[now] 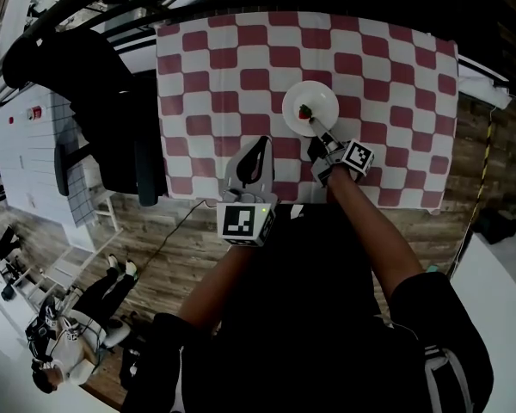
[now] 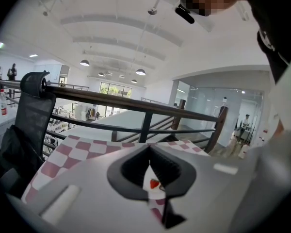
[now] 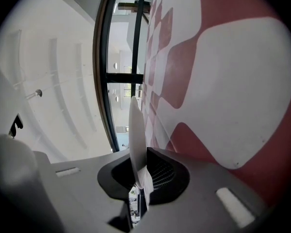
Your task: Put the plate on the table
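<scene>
1. We see a rectangular table covered by a red-and-white checked cloth [image 1: 241,58], standing on a brown wooden plank floor [image 1: 181,239].
2. The round white plate [image 1: 314,100] is at about the middle of the table, well clear of all four edges and corners.
3. A small red strawberry-like piece with a green top [image 1: 305,112] sits on the plate, on the half toward the table's near edge.
4. The right gripper [image 1: 321,138] reaches in from the near edge and is clamped on the plate's near rim.
5. In the right gripper view the camera is rolled on its side. The plate [image 3: 136,130] runs edge-on straight between the jaws of the right gripper [image 3: 139,178], and the dark pads press on it from both sides.
6. In that view the plate is parallel to the checked cloth [image 3: 223,81] and close to it. We cannot tell whether it rests on the cloth or is just off it.
7. The left gripper [image 1: 260,149] is over the near part of the table, left of the plate and apart from it. Its jaws are together at the tips and hold nothing.
8. In the left gripper view the left gripper [image 2: 150,154] shows only a thin slit below its tips. The red piece [image 2: 155,183] on the plate is visible far off through the slit.
9. A black office chair [image 1: 112,127] stands against the table's left edge.
10. A black metal railing [image 2: 136,106] runs beyond the table's far edge.
</scene>
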The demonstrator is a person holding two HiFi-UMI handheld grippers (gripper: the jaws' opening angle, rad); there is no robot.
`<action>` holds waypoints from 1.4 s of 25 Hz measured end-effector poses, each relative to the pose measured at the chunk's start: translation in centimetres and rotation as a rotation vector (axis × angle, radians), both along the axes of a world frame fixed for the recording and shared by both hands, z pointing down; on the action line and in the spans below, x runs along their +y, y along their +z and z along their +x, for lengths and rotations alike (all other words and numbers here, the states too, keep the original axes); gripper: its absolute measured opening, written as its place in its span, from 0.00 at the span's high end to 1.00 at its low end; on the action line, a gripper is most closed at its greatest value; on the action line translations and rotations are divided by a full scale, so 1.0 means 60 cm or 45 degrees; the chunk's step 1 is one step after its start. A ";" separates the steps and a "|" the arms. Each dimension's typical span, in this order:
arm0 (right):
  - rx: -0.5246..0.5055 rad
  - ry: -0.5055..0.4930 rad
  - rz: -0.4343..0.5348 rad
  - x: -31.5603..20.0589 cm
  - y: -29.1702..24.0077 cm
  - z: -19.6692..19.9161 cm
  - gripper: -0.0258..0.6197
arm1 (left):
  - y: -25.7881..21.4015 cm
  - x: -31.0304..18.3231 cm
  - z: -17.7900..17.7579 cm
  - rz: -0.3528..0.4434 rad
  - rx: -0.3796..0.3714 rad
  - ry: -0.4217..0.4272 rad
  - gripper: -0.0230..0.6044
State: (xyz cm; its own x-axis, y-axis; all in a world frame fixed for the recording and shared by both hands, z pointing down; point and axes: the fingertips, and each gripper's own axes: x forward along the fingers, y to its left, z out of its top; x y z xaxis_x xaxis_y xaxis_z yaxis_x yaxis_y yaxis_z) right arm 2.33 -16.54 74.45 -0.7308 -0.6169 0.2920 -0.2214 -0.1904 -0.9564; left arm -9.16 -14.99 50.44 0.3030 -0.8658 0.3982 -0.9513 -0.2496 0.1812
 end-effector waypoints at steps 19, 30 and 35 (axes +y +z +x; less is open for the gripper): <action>-0.004 0.022 -0.221 -0.009 0.014 -0.019 0.91 | 0.021 0.011 0.016 -0.052 0.019 0.021 0.95; 0.126 0.001 -0.338 -0.002 0.022 -0.004 0.88 | 0.005 0.014 0.032 -0.038 0.055 0.048 0.95; 0.123 0.023 -0.377 -0.004 0.017 -0.006 0.78 | -0.013 0.020 0.010 0.008 -0.007 0.051 0.95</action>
State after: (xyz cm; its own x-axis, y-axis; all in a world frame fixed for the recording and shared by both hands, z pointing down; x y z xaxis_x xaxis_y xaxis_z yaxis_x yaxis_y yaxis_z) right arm 1.95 -16.79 75.49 -0.6807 -0.5073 0.5285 -0.3027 -0.4622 -0.8335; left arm -8.57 -13.77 49.64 0.3353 -0.8557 0.3942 -0.9415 -0.2886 0.1743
